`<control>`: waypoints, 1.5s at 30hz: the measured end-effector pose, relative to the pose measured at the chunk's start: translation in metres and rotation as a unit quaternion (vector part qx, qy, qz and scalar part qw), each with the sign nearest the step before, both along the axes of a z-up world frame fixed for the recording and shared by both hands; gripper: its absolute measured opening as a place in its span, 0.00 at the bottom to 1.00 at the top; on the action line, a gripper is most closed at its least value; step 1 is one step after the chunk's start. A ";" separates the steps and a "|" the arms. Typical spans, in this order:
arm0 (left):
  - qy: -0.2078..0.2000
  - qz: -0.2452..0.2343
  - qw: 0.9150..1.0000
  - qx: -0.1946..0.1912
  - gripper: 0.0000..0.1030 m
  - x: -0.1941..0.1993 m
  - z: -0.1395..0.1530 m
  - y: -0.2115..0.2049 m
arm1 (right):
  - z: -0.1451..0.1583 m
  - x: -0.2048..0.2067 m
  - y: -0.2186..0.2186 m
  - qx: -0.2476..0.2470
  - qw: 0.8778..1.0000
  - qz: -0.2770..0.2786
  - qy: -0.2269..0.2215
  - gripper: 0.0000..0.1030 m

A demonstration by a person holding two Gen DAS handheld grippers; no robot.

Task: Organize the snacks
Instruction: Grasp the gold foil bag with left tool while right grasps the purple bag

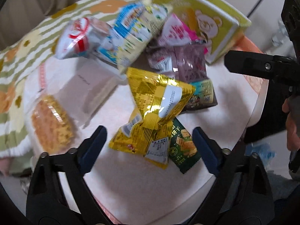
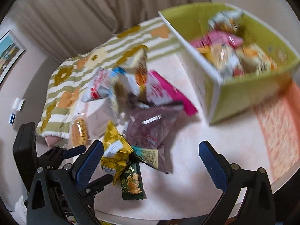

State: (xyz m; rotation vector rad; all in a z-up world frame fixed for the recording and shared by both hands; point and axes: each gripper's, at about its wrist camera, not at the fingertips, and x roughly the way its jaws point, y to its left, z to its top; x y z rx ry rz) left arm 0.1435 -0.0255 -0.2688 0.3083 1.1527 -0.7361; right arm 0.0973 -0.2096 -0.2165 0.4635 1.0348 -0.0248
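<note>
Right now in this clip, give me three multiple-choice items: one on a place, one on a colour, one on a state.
1. The dark green cracker packet lies:
A. in the bin
B. on the table, by the gold packet
C. on the striped cloth

2. The storage bin is:
A. lime green
B. blue
C. black

3. The left gripper is:
A. shut on the gold packet
B. open above the gold packet
C. out of view

B: it rests on the tabletop.
A: its walls are lime.
B: both pads stand clear of the packet.
</note>
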 end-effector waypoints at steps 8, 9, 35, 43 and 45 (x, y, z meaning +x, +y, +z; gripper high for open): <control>0.002 -0.036 0.999 -0.007 0.74 0.012 -0.017 -0.012 | -0.019 -0.001 0.003 -0.009 1.000 -0.023 0.012 0.98; 0.006 -0.034 0.999 -0.010 0.72 0.016 -0.018 -0.011 | -0.022 0.000 0.002 -0.002 1.000 -0.026 0.014 0.98; 0.009 0.034 0.999 -0.001 0.50 0.039 0.003 0.034 | -0.053 0.046 0.016 0.060 0.997 -0.018 0.040 0.98; 0.009 0.062 0.998 -0.003 0.50 0.040 0.006 0.047 | -0.064 0.053 0.014 0.070 0.996 -0.014 0.047 0.98; 0.010 0.066 0.998 -0.008 0.49 0.039 0.007 0.051 | -0.064 0.053 0.014 0.067 0.996 -0.013 0.048 0.98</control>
